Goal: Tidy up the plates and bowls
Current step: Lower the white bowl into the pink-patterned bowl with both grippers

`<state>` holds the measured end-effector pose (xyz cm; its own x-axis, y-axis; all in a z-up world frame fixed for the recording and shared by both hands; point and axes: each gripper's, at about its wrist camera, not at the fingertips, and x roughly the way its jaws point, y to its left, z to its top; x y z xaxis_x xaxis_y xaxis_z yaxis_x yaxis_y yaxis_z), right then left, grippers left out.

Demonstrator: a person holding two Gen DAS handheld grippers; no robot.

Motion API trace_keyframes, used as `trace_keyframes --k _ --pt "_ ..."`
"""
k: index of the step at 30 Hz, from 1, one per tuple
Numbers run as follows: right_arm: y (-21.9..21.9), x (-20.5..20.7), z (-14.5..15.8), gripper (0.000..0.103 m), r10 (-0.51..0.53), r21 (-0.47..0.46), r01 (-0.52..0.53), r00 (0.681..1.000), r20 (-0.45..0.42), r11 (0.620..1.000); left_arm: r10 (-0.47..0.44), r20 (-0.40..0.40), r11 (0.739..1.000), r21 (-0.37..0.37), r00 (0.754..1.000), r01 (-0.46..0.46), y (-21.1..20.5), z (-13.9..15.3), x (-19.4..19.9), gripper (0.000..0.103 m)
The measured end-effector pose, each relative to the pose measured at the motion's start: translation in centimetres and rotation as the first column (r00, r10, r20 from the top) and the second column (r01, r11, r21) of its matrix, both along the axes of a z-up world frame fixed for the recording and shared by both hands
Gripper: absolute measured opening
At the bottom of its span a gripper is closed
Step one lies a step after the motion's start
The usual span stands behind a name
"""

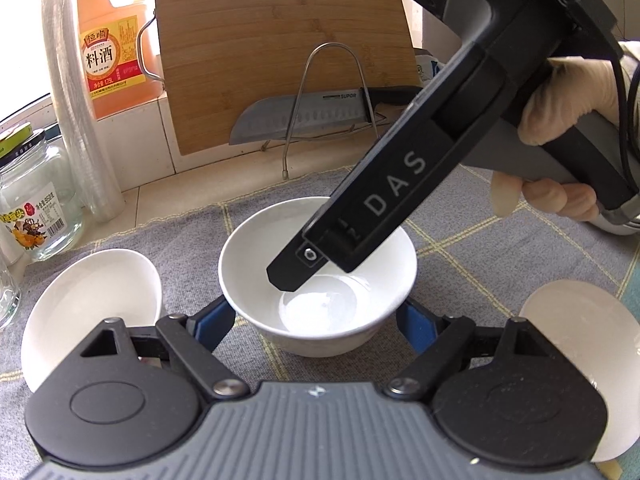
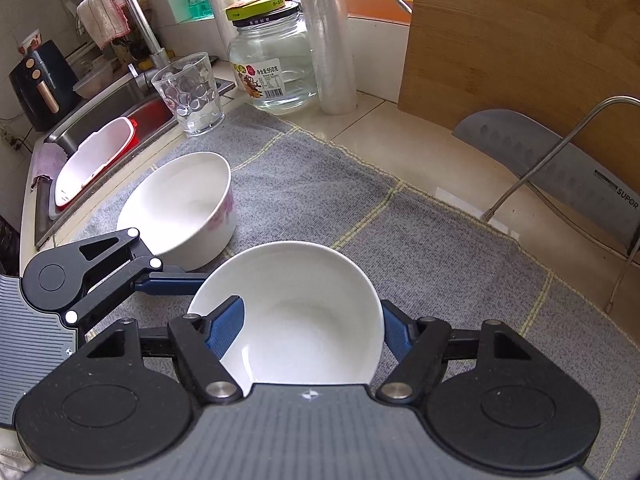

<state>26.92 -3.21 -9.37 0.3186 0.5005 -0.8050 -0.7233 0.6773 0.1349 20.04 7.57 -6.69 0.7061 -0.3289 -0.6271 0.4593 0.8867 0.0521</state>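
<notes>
A plain white bowl (image 1: pixel 256 248) (image 2: pixel 304 320) stands on a grey checked cloth (image 1: pixel 180 232). My left gripper (image 1: pixel 314 312) clasps it low down, a blue pad against each side of its wall. My right gripper (image 2: pixel 312 304) comes in steeply from above. Its left finger (image 1: pixel 292 272) is inside the bowl and its right pad (image 2: pixel 396 336) lies on the outside of the right wall, shut on the bowl. The left gripper's finger (image 2: pixel 172 280) meets the bowl's rim. A second white bowl with pink flowers (image 1: pixel 92 300) (image 2: pixel 180 200) sits just to the left. A white dish (image 1: pixel 580 332) lies at the right, partly hidden.
Behind the cloth a bamboo cutting board (image 1: pixel 280 40) leans on the wall, with a knife (image 1: pixel 304 116) in a wire stand. A glass jar (image 1: pixel 36 200), a cooking wine bottle (image 1: pixel 112 40) and a drinking glass (image 2: pixel 188 92) stand at the left, near the sink (image 2: pixel 100 120).
</notes>
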Motion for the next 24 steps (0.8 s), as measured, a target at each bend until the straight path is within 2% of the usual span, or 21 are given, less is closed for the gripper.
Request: trace_keyframes --k 11,24 --pt "-0.3 -0.8 0.7 0.078 0.0 0.007 0.0 1.0 0.001 1.0 -0.018 -0.015 1.0 0.001 1.0 0.018 0.0 1.0 -0.6 0.087" --pt "-2.1 -3.9 3.7 0.078 -0.023 0.05 0.022 0.999 0.036 0.999 -0.066 0.034 0.998 -0.016 0.997 0.066 -0.5 3.9 -3.4 0.087"
